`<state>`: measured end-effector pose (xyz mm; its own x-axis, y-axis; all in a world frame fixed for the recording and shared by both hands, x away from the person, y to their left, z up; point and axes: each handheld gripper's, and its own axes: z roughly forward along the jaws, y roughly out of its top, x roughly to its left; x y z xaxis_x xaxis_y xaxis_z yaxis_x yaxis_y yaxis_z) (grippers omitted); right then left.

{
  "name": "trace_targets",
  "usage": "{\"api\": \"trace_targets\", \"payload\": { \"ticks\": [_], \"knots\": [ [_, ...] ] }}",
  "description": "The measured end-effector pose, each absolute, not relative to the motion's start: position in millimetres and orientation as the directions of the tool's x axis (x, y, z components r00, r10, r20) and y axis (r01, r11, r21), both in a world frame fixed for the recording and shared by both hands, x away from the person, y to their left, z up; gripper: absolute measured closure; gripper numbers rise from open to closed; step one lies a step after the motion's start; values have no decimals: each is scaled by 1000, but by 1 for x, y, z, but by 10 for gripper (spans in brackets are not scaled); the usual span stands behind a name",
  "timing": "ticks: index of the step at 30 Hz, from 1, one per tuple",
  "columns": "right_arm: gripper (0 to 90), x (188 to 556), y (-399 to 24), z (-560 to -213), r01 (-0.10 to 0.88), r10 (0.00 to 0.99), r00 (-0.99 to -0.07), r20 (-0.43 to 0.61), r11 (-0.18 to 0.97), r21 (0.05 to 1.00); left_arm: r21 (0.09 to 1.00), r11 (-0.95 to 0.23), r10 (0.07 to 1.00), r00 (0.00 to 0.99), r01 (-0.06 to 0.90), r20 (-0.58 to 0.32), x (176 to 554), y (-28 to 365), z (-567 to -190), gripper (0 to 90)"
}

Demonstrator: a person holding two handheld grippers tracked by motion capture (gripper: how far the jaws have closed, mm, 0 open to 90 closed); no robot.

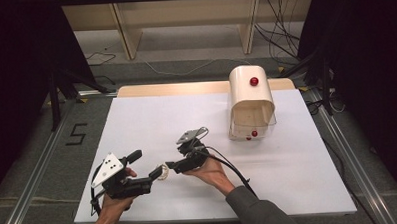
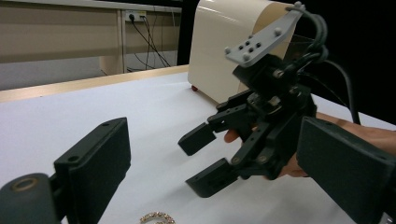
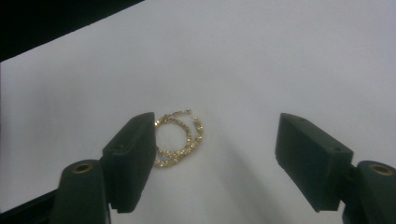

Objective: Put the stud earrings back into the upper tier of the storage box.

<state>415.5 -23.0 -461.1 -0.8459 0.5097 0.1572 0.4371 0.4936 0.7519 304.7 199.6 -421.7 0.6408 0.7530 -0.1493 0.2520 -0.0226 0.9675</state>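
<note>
Your left gripper (image 1: 149, 174) is matte black, with blocky flat-faced jaws and a brass-ringed screw hole behind each pad. Behind the fingers sits a pale grey three-cornered plate dotted with dark screws. Your right gripper (image 2: 205, 161) carries the same plate and thick black cables behind its fingers. Your right sleeve (image 1: 255, 207) is grey.

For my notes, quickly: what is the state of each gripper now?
Left gripper: open, holding nothing.
Right gripper: open, nothing gripped; gold hoop earrings lie beside its jaw.

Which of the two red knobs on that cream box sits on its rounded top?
The upper red knob, on the cream box's curved top. The lower red knob sits lower, at the front opening's bottom edge.
</note>
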Motion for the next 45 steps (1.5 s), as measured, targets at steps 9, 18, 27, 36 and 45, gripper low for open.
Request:
{"api": "trace_targets", "payload": {
  "ticks": [9,18,27,36,45],
  "knots": [
    [433,426,-5,-470,471,514,-841,171,538,699,966,-20,762,630,256,-152,305,201,-421,94],
    [547,431,9,-480,482,521,-840,154,584,653,966,-20,759,633,258,-153,305,201,-421,94],
    [634,432,17,-485,490,508,-845,167,613,620,965,-19,758,634,260,-156,305,201,-421,94],
    [773,430,19,-484,470,496,-858,137,646,601,965,-18,758,633,261,-157,305,201,-421,94],
    [857,432,18,-484,475,501,-855,135,650,593,965,-18,758,632,263,-158,306,201,-422,94]
  ]
}}
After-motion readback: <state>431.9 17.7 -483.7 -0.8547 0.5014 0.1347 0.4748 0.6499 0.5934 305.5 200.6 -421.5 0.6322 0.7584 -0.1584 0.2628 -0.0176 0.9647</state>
